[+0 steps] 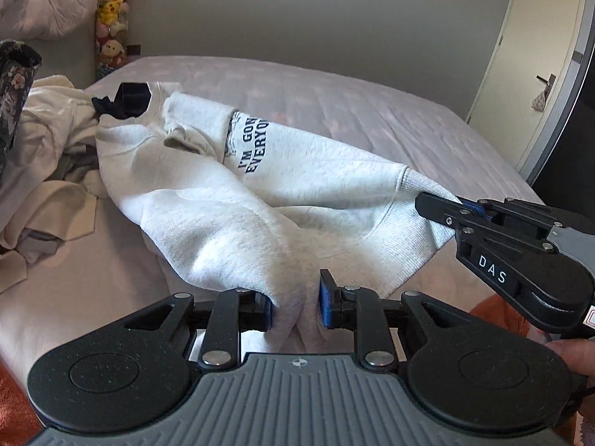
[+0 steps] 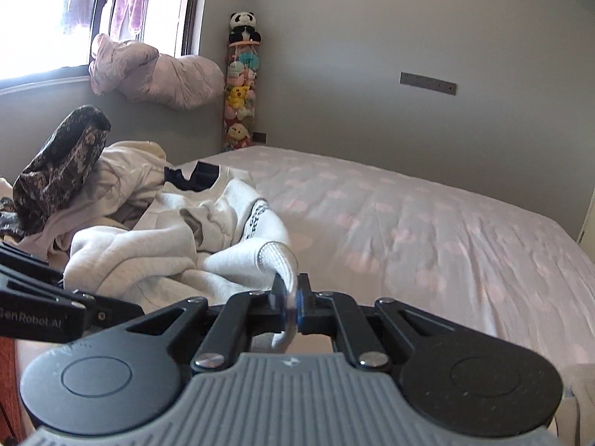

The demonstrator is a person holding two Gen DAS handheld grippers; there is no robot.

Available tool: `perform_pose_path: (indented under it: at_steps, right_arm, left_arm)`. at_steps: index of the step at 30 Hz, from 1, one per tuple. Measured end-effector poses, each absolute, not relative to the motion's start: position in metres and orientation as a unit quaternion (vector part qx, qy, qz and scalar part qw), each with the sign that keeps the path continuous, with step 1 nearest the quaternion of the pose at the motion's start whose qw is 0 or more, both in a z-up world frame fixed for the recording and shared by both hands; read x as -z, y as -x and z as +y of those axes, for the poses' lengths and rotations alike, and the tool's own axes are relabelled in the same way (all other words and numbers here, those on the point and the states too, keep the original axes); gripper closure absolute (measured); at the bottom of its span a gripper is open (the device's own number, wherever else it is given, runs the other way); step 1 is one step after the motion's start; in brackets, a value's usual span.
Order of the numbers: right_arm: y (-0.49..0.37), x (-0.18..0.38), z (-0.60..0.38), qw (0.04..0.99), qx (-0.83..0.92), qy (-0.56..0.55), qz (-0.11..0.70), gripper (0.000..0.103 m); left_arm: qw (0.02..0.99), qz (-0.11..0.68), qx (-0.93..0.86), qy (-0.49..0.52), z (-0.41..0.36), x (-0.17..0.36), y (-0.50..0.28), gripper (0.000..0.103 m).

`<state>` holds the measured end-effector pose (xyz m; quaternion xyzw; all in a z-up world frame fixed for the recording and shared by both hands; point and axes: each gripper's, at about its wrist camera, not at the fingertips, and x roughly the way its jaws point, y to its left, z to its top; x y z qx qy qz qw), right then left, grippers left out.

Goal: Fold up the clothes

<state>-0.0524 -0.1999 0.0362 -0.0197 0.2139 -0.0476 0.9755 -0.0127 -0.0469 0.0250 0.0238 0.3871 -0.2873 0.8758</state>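
Left gripper (image 1: 295, 304) pinches bunched fold of sweatshirt (image 1: 208, 200) between blue pads; right gripper (image 2: 292, 303) pressed tight on ribbed hem corner (image 2: 277, 258)

Sweatshirt lies crumpled on bed (image 2: 427, 230), near edge, printed text partly showing, sleeve folded over chest

Fabric looks thick, soft, limp, moderately heavy; likely sags between grips, not slippery; best hold at ribbed hem, cuffs, shoulder seams

No baskets or bins visible; loose pile of clothes (image 1: 44, 148) heaped beside sweatshirt, touching collar end
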Motion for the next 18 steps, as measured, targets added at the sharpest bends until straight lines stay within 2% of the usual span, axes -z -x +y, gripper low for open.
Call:
perform_pose_path:
  at_steps: [3, 6, 8, 10, 18]
  right_arm:
    - [0.062, -0.02, -0.203, 0.97, 0.043, 0.012, 0.238, 0.096]
    - [0.061, -0.013, -0.205, 0.968, 0.043, 0.012, 0.245, 0.091]
    - [0.06, -0.012, -0.208, 0.969, 0.045, 0.014, 0.242, 0.075]
    - [0.058, -0.012, -0.212, 0.969, 0.046, 0.016, 0.242, 0.057]
    - [0.022, -0.003, -0.226, 0.963, 0.037, 0.007, 0.267, 0.05]
  left_arm:
    - [0.871, 0.401, 0.284, -0.015, -0.043, -0.018, 0.009, 0.079]
    - [0.867, 0.411, 0.281, -0.006, -0.039, -0.014, 0.006, 0.076]
    - [0.866, 0.414, 0.279, 0.0, -0.036, -0.014, -0.001, 0.07]
    - [0.867, 0.416, 0.275, 0.005, -0.033, -0.014, -0.006, 0.051]
    - [0.881, 0.397, 0.255, 0.032, -0.012, -0.022, -0.038, 0.032]
